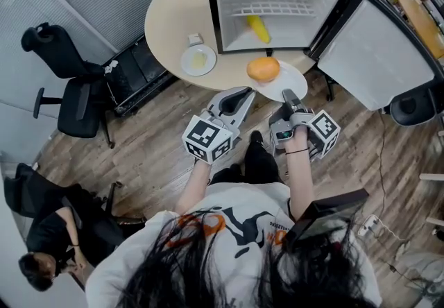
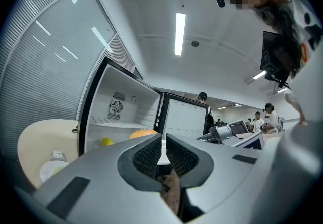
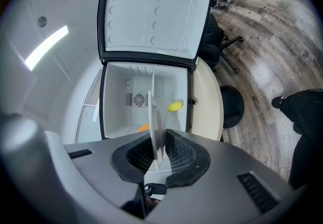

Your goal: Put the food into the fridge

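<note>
A small fridge [image 1: 229, 8] stands open on the round table [image 1: 173, 15], with a yellow fruit [image 1: 259, 28] on its floor. In front of it an orange [image 1: 263, 69] rests on a white plate [image 1: 295, 81]. My right gripper [image 1: 288, 97] is shut on the plate's near rim. In the right gripper view the plate [image 3: 156, 122] stands edge-on between the pads, with the orange [image 3: 144, 128] and the yellow fruit [image 3: 174, 106] behind it. My left gripper [image 1: 244, 95] hovers just left of the plate, shut on nothing. Its own view shows the orange [image 2: 144, 133] above the jaws.
The fridge door [image 1: 378, 57] swings wide to the right. A small plate [image 1: 198, 60] and a small box [image 1: 195, 39] sit on the table, left of the fridge. Black office chairs [image 1: 66, 84] stand at the left, and a seated person [image 1: 48, 237] is at the lower left.
</note>
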Available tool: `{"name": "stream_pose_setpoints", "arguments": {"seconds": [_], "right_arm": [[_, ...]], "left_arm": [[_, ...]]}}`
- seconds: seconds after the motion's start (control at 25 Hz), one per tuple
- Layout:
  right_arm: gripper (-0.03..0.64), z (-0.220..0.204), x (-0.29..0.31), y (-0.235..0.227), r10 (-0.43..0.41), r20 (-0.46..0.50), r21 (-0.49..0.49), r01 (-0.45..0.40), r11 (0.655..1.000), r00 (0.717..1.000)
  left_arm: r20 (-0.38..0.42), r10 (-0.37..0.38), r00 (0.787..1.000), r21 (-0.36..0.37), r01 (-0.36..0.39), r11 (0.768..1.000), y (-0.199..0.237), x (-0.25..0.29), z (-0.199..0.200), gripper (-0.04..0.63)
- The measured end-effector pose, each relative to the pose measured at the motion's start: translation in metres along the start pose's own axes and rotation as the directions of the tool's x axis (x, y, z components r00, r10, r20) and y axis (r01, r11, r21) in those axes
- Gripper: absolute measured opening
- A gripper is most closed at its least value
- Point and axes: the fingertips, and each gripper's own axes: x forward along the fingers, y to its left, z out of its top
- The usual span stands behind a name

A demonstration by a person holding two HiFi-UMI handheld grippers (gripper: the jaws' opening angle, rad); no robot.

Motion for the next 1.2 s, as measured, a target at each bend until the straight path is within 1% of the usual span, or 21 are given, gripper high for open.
{"name": "stream_pose_setpoints", "arguments": {"seconds": [0.16,0.28,0.36,0.64,0.8,1.2], "right_arm": [[0.044,0.0,0.002,0.003,0.012,0.0,0.003,-0.012,1.0,1.0],[0.044,-0.006,-0.003,0.015,0.004,0.005,0.01,-0.004,1.0,1.0],[0.044,-0.004,0.0,0.021,0.01,0.011,0.015,-0.01,1.0,1.0],[0.044,0.032,0.055,0.027,0.024,0.0,0.024,-0.024,0.999,1.0],[0.044,0.044,0.071,0.04,0.017,0.004,0.02,-0.017,1.0,1.0],[0.044,0.08,0.129,0.062,0.043,-0.012,0.021,-0.042,0.999,0.999]], "left_arm": [[0.003,0.005,1.0,0.0,-0.005,1.0,0.002,-0.002,0.001,0.032],[0.004,0.002,1.0,0.008,-0.002,1.0,0.001,-0.008,0.005,0.032],[0.002,0.002,1.0,0.012,-0.002,1.0,0.005,-0.006,0.008,0.032],[-0.008,0.032,0.999,0.011,-0.031,0.999,0.045,0.038,0.005,0.032],[-0.014,0.026,1.0,0.009,-0.026,1.0,0.056,0.058,0.008,0.032],[-0.023,0.029,0.999,0.026,-0.028,0.999,0.083,0.107,0.017,0.032]]}}
